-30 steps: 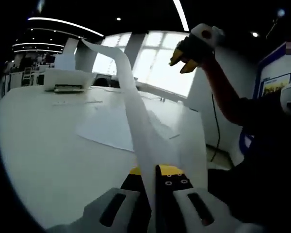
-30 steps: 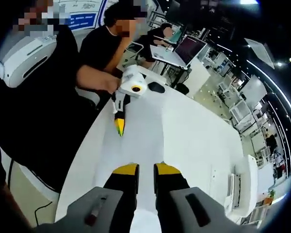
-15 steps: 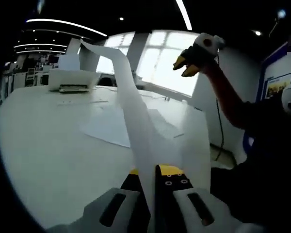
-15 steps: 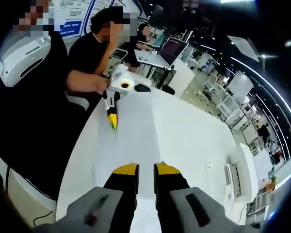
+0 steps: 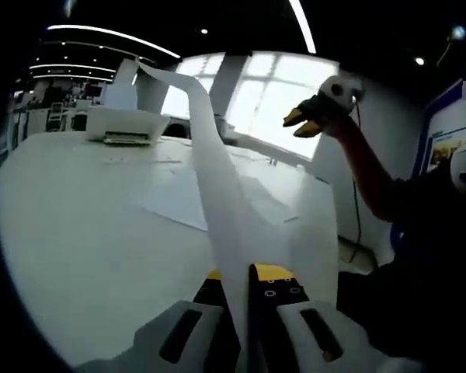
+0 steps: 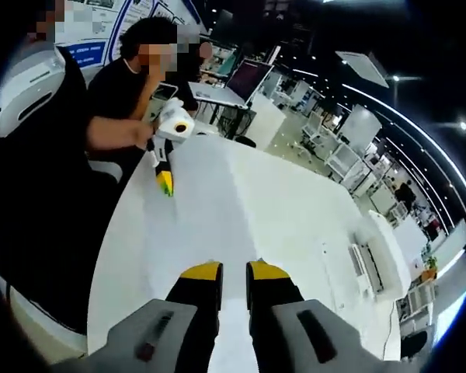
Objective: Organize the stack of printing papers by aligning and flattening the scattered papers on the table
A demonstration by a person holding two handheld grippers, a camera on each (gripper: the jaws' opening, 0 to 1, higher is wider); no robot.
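Compared with 1 second earlier, the right gripper (image 5: 304, 123) sat smaller and a little lower and further right in the left gripper view, raised in front of the bright windows (image 5: 283, 97), while in the right gripper view the left gripper (image 6: 165, 183) had drifted up and to the left. The left gripper (image 5: 248, 273) stayed clenched on a sheet of paper (image 5: 217, 179), its yellow-tipped jaws pressed together on the sheet's near edge; the sheet rose from between them and curved up and to the left, its far end held clear of the white table (image 5: 78, 225). More papers (image 5: 194, 198) lay flat on the table behind the lifted sheet, overlapping one another unevenly. At the table's far left end stood a white printer (image 5: 124, 126). In the right gripper view, the right gripper (image 6: 233, 273) showed its 2 yellow-tipped jaws with a narrow gap between them and nothing gripped, hovering above the table (image 6: 287, 225). A person's arm (image 6: 113, 132) carried the left gripper at the table's far side, its yellow tip pointing down toward the paper (image 6: 186, 225). Another person (image 6: 128, 74) sat behind, beside a laptop (image 6: 245, 78).
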